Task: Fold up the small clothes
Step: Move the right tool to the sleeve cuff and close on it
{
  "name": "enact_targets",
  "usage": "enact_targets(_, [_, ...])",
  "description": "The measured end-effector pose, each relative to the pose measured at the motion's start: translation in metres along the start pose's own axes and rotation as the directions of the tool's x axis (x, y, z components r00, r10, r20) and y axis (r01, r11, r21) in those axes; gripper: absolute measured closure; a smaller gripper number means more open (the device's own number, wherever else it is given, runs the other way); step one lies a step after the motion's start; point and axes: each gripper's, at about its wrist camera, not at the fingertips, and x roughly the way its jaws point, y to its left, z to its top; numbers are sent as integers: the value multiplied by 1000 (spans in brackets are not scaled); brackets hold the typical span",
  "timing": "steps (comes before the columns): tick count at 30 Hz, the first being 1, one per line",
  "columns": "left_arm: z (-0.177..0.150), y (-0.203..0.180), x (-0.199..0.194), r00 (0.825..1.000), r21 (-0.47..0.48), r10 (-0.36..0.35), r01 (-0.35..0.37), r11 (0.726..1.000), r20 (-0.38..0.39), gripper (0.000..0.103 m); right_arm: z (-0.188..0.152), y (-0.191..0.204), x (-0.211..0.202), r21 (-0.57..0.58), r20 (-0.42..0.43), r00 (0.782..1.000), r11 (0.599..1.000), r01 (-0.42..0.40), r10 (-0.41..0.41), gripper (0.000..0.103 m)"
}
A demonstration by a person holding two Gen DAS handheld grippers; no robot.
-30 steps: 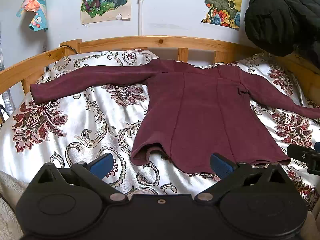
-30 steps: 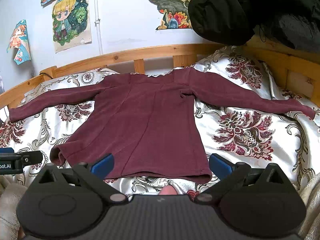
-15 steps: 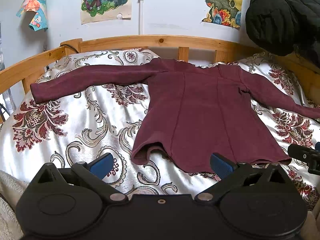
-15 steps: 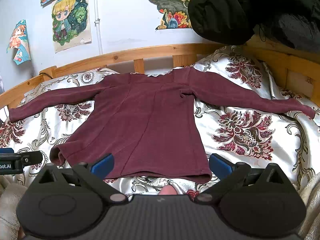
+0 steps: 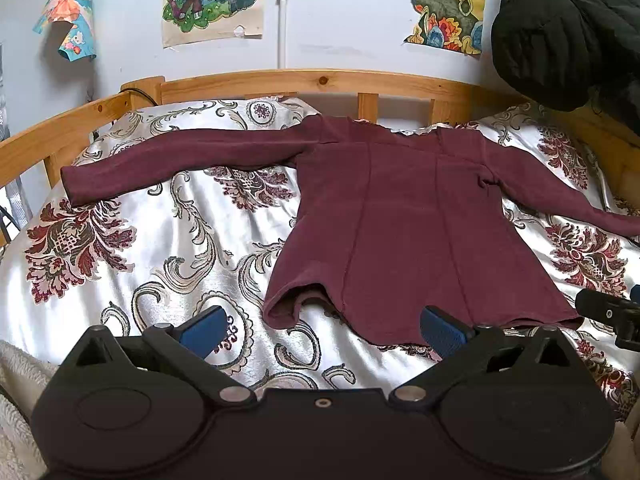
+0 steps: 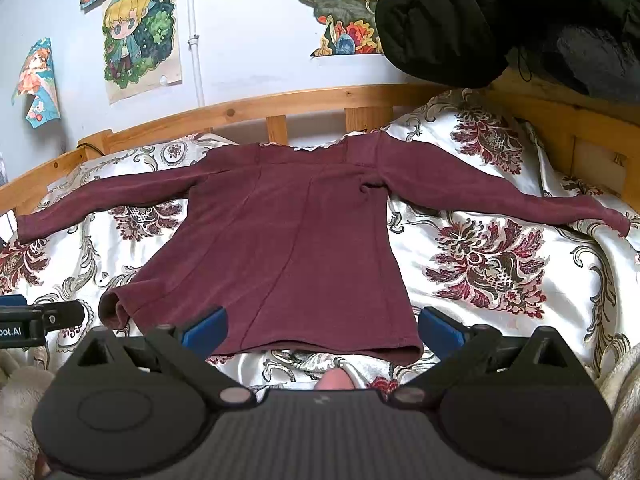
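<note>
Maroon top (image 5: 404, 224) lies spread flat on the bed (image 5: 168, 248), both sleeves out, hem toward us. Left claw (image 5: 322, 326) hangs wide and empty near the hem's 7 o'clock corner; right claw (image 6: 322, 326) is just as wide, empty, straddling the hem at 6 o'clock. Nothing folded yet. Best move, I'd say: take a sleeve first, pinching near the cuff (image 6: 618, 222) out at 3 o'clock, and lay it across the body. Watch the curled corner (image 5: 286, 312); flatten it, or it'll crease.
</note>
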Motion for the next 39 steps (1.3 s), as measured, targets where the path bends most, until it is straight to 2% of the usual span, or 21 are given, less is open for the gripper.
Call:
enact_targets(4, [-6, 5, 2, 1000, -1, -2, 2, 1000, -11, 1, 2, -3, 5, 2, -21, 1000, 1000, 8, -8, 0])
enact_targets(8, [-8, 7, 4, 999, -2, -7, 7, 1000, -38, 1, 6, -4, 17, 5, -92, 993, 997, 75, -75, 0])
enact_targets(10, [2, 5, 5, 999, -5, 14, -15, 1000, -45, 1, 10, -6, 22, -2, -128, 984, 992, 125, -124, 0])
enact_targets(12, [9, 5, 8, 998, -8, 49, -49, 999, -49, 1, 13, -12, 27, 5, -149, 979, 990, 142, -139, 0])
enact_targets(16, [24, 2, 13, 998, -11, 47, -48, 999, -48, 1, 24, -27, 33, 50, -148, 977, 986, 159, -150, 0])
enact_targets(22, [57, -8, 38, 997, 46, 29, -26, 999, -64, 1, 49, -60, 53, 96, -144, 968, 971, 219, -204, 0])
enact_targets(27, [86, -19, 78, 994, 90, -4, 14, 996, -113, 1, 63, -94, 75, 152, -137, 960, 953, 263, -243, 0])
enact_targets(33, [104, -33, 134, 985, 128, -15, 37, 991, -173, 1, 77, -151, 99, 236, -75, 951, 921, 309, -300, 0])
enact_targets(37, [104, -35, 163, 982, 116, -23, 45, 992, -186, 1, 85, -193, 112, 303, -22, 921, 875, 378, -390, 0])
enact_targets(39, [102, -36, 177, 979, 109, -29, 52, 993, -201, 1, 87, -209, 116, 316, 25, 888, 847, 428, -459, 0])
